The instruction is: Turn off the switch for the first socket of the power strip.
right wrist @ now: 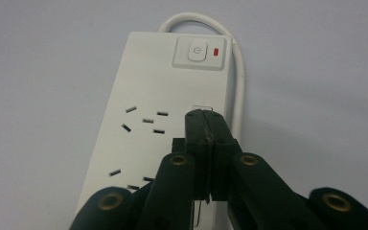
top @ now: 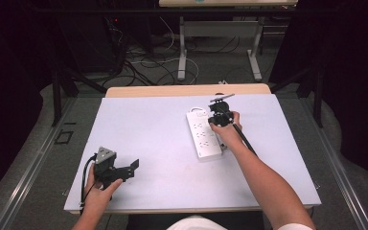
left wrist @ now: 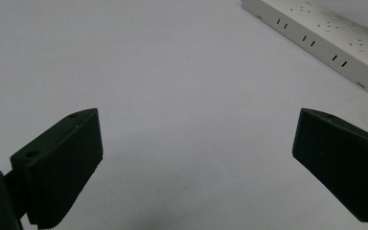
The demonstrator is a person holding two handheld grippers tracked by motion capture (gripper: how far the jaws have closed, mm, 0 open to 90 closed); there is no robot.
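- Where the right hand reaches in from the near right, right tool poised directly over the power strip, pointing down at it.
- Right tool's jaws pressed together, pad against pad, nothing seen between; tips over the strip's top face, just short of the switch end. Contact with the strip: cannot tell.
- Power strip: white, long, lying flat on the tabletop, right of centre, toward the far side, slightly angled.
- On its far end, a white rocker switch with a small red indicator beside it; white cord looping out from that end and running down the strip's right flank.
- Several socket slot groups on the strip's face, all unoccupied.
- Left tool at the near left corner of the tabletop, held by the left hand, well apart from the strip.
- Left tool's jaws spread wide apart, bare tabletop between them; strip visible far off beyond.
- Grey three-cornered plate on top of the left tool; cable trailing down toward the near edge.
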